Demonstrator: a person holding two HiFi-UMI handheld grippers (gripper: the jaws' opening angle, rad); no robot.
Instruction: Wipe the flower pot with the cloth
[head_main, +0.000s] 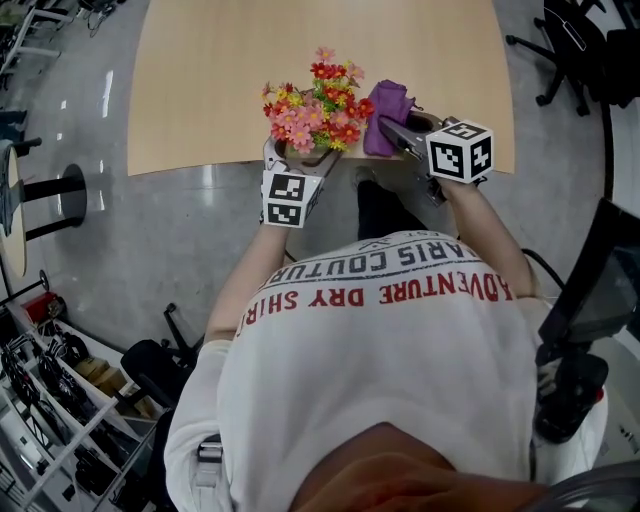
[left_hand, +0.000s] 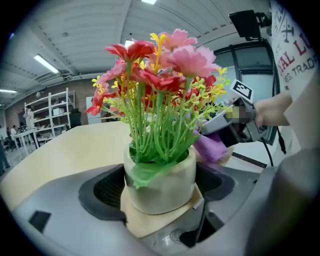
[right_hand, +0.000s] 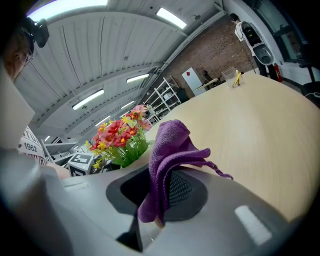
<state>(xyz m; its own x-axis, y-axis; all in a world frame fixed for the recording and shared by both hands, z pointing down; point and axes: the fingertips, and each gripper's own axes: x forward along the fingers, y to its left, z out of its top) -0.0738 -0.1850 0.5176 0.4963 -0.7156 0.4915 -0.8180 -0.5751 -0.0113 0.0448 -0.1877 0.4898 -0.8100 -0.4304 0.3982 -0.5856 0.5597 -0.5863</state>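
Observation:
A pale flower pot (left_hand: 160, 185) with red, pink and yellow artificial flowers (left_hand: 160, 75) stands at the near edge of the wooden table (head_main: 250, 60). My left gripper (left_hand: 160, 195) has a jaw on each side of the pot, and both pads press on its walls. In the head view the flowers (head_main: 318, 105) hide most of the pot, with the left gripper (head_main: 302, 152) below them. My right gripper (right_hand: 160, 192) is shut on a purple cloth (right_hand: 167, 160), which hangs bunched from its jaws. The cloth (head_main: 388, 105) is just right of the flowers, close to the pot.
The table's near edge (head_main: 200, 165) runs right under both grippers, with grey floor below it. A black office chair (head_main: 580, 50) stands at the far right. Shelves with gear (head_main: 50, 400) fill the lower left. Beyond the pot the tabletop (right_hand: 250, 125) stretches away bare.

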